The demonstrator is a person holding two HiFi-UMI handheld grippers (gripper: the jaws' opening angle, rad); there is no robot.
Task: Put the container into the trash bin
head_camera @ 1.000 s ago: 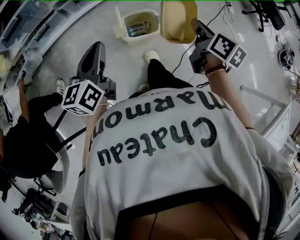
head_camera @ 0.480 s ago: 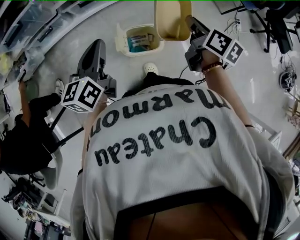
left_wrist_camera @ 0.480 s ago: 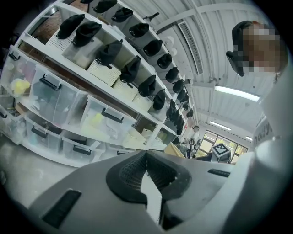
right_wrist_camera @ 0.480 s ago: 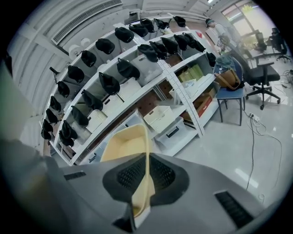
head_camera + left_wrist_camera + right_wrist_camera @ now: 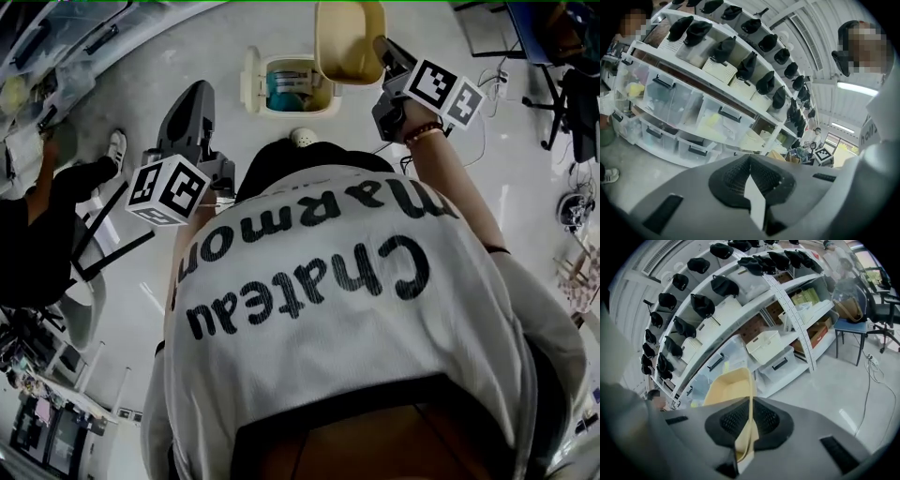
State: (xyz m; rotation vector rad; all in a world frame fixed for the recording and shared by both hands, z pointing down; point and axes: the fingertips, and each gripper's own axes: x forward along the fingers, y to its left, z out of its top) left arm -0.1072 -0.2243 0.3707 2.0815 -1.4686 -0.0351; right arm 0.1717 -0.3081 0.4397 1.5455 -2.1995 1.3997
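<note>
In the head view my right gripper [image 5: 380, 45] is shut on the rim of a beige, tub-shaped container [image 5: 349, 42], held out in front of my body. The right gripper view shows the container [image 5: 729, 385] sticking up from the closed pads of the gripper [image 5: 751, 404]. A cream trash bin [image 5: 251, 86] with its lid open and teal rubbish inside stands on the floor just left of and below the container. My left gripper [image 5: 199, 92] hangs at the left, away from the bin. Its jaws [image 5: 750, 161] look shut, with only a thin white sliver at the seam.
White shelving [image 5: 717, 101] with clear storage boxes and rows of dark caps fills both gripper views. A person in black [image 5: 33, 234] sits at the left by a chair. An office chair [image 5: 572, 56] and floor cables [image 5: 483, 112] lie to the right. My shoe [image 5: 302, 137] is near the bin.
The bin has drawn closer and now sits almost under the container. My right gripper kept its hold on the container and shifted with it; the left gripper moved slightly too.
</note>
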